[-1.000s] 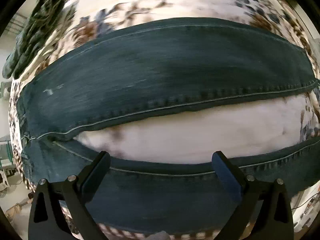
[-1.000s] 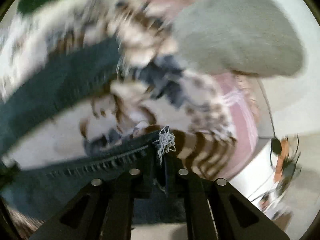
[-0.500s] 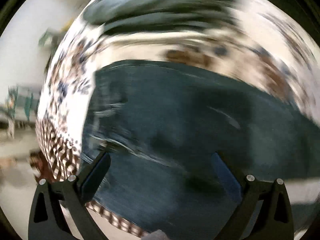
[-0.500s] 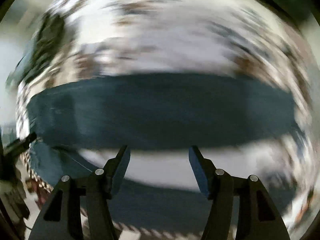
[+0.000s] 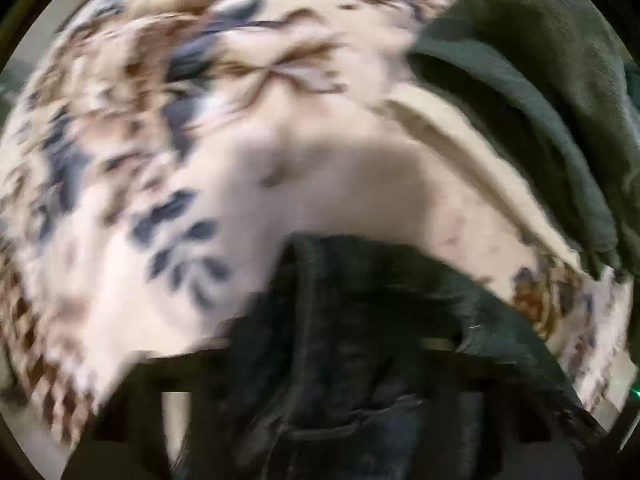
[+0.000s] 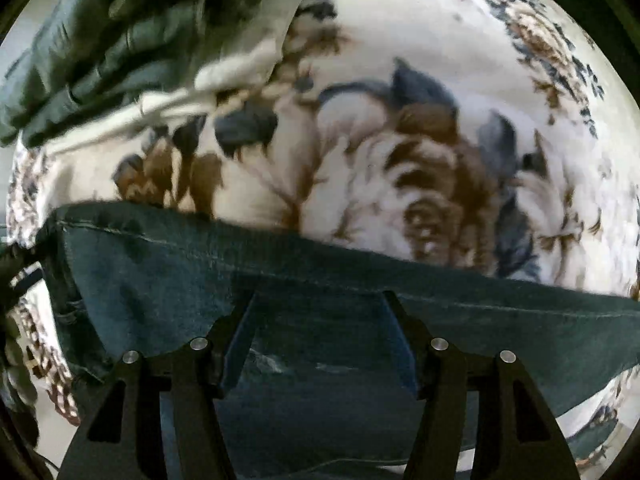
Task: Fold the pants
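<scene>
Denim now bunches up between the left tongs [image 5: 320, 380], whose jaws are closing on a fold of the jeans [image 5: 360, 320]; a second ago they stood wide above a flat leg, and the blur hides whether the pads press yet. Beyond them the floral blanket [image 5: 160, 160] covers the bed, with a dark green garment [image 5: 540, 120] heaped at the upper right over a cream cloth [image 5: 460, 148]. In the right view, the right tongs [image 6: 320, 340] stand partly open over the jeans [image 6: 200, 272], gripping nothing, whereas a second ago they pinched a frayed hem. The same dark green garment [image 6: 100, 60] lies at the upper left, the floral blanket [image 6: 400, 140] spreading beyond. The jeans lie across the blanket as a dark blue-green band, seam stitching along its far edge
</scene>
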